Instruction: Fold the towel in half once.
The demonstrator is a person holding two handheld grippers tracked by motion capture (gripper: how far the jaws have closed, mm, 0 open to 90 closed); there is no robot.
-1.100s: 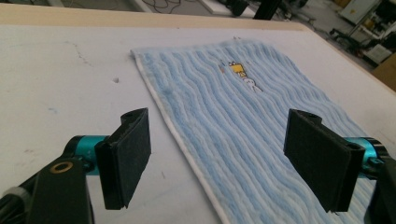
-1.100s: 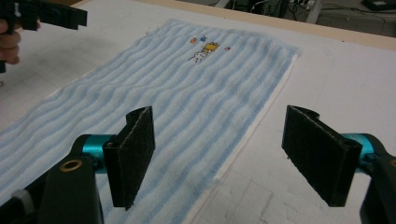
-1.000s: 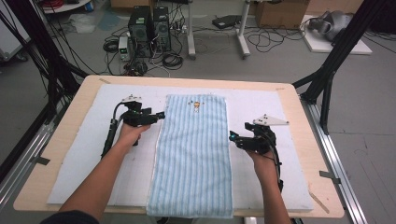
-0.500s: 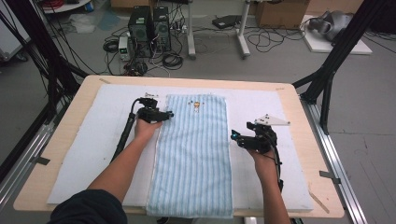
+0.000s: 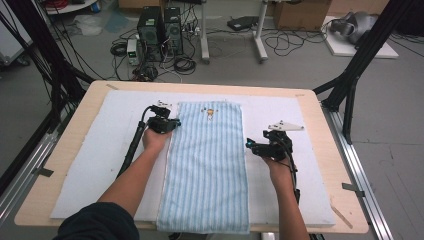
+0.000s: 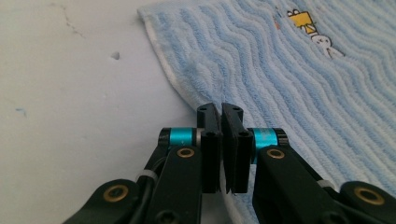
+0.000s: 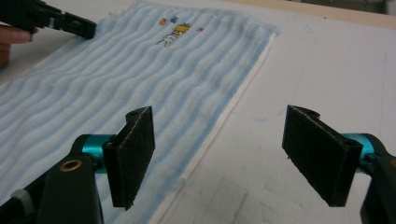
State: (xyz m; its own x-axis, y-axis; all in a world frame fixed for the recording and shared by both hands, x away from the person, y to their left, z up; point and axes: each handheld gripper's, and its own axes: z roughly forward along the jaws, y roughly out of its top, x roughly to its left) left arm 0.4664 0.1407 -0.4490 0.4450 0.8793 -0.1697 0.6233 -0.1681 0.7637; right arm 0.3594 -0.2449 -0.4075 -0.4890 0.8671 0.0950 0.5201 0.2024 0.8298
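Black jaws, teal collars, brass screws; dark sleeve (image 5: pixel 100 222).

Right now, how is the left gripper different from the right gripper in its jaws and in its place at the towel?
The left gripper has just closed its jaws, pinching the towel at its left edge near the far corner; the right gripper stands wide open and holds nothing. The left gripper sits farther up the towel, while the right gripper waits at the right edge near the middle. Both point inward at the towel, each held in one hand.
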